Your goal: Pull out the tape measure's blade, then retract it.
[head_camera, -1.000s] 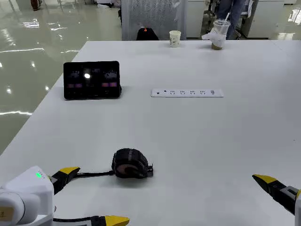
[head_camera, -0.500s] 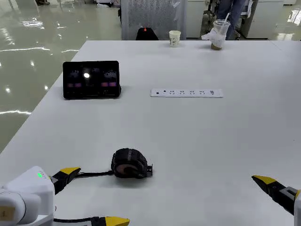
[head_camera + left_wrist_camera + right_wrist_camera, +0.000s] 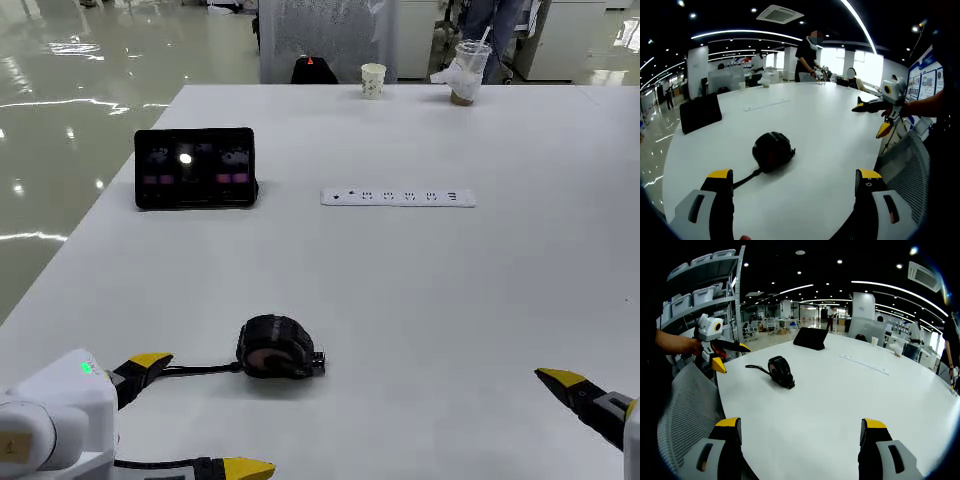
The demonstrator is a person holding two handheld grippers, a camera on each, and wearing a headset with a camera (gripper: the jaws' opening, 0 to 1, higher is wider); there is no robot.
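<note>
Down at the near edge of the white worktop [image 3: 450, 290], the tape measure [image 3: 278, 347] lies on its side, a black round case with a pinkish face turned up. Its small end tab sits against the case on the right side. A thin black strap [image 3: 200, 369] runs from the case to the left and ends right by one yellow tip of the left gripper [image 3: 197, 415]; whether strap and tip touch cannot be told.

The left gripper hangs low at the near left corner, its fingers [image 3: 720, 175] spread wide and holding nothing, with the tape measure ahead of them and between their lines in the left gripper view. The right gripper [image 3: 801, 423] is well apart from the tape measure, off to the near right; its fingers [image 3: 874, 424] are also spread wide and empty.

Farther back on the worktop a dark tablet [image 3: 195, 168] stands propped on the left, and a white power strip [image 3: 398, 197] lies flat near the middle. At the far edge stand a paper cup [image 3: 372, 81] and a plastic cup [image 3: 466, 70] with a straw.
</note>
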